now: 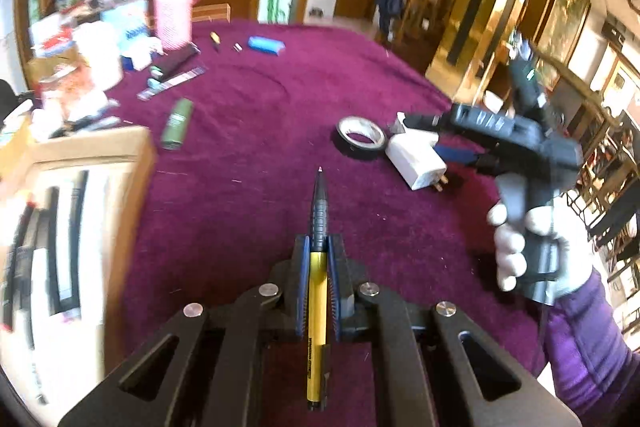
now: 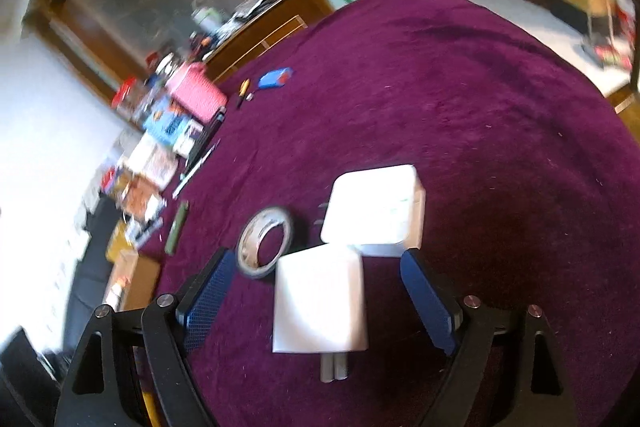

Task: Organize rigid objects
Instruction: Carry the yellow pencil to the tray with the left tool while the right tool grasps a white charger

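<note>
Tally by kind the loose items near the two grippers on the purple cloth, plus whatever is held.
Pens: 1, the yellow pen clamped in the left gripper
White chargers: 2
Tape rolls: 1
Total: 4

We are wearing a white glove and a purple quilted sleeve. Our left gripper is showing black linkage arms, silver round screws and blue-edged pads; our right gripper is showing blue textured pads.
</note>
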`<state>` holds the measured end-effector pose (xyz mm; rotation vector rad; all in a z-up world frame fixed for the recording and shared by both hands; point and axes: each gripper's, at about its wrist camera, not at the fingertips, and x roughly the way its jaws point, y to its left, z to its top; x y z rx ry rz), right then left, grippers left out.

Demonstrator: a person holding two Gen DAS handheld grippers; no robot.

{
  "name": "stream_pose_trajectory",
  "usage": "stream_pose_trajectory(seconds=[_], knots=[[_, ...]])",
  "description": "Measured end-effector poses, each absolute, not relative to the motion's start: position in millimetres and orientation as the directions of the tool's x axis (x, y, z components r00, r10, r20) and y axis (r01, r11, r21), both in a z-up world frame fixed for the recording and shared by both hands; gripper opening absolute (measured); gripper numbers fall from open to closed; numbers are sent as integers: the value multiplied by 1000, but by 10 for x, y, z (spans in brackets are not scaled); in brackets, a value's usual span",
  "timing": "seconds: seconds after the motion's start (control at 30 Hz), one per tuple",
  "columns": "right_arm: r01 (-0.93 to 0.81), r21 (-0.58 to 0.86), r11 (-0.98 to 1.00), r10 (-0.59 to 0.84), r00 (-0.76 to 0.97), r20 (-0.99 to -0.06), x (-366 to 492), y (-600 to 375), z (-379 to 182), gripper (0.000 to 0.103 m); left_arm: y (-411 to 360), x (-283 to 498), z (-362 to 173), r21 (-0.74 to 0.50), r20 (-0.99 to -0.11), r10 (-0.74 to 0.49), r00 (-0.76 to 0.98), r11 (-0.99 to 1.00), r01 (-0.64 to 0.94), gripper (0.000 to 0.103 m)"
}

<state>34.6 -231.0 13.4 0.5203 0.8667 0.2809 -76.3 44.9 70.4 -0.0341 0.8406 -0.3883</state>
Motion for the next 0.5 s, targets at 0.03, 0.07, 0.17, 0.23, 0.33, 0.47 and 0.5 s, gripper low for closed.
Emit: stream_pose_trajectory(seconds=[0.03,0.07,0.17,0.23,0.33,0.47,0.5], knots=[[-29,532,846,433,618,-656,336,-2273,135,88,515,-815,746,-180,-713,-345,611,932,316,9],[-18,505,863,409,613,-676,323,-2222,135,88,626,-895,807,-177,-704,-338,624,935,306,9],[8,375,927,299,586,-753,345,-2051,156,83,948,-1072,917,-170,-691,-305,655,950,263,9],[7,292,956,239,556,-796,372,-1936,162,80,1167,-1153,952,-165,-684,-273,677,961,221,9],[3,135,991,113,534,-838,384,-1763,152,64,1471,-1254,945,-176,-676,-237,698,971,159,9],[3,85,996,69,547,-834,324,-1725,148,50,1930,-1365,884,-205,-677,-187,712,977,62,9],[6,89,996,71,549,-833,299,-1733,147,50,2052,-1394,868,-211,-679,-171,714,977,34,9]])
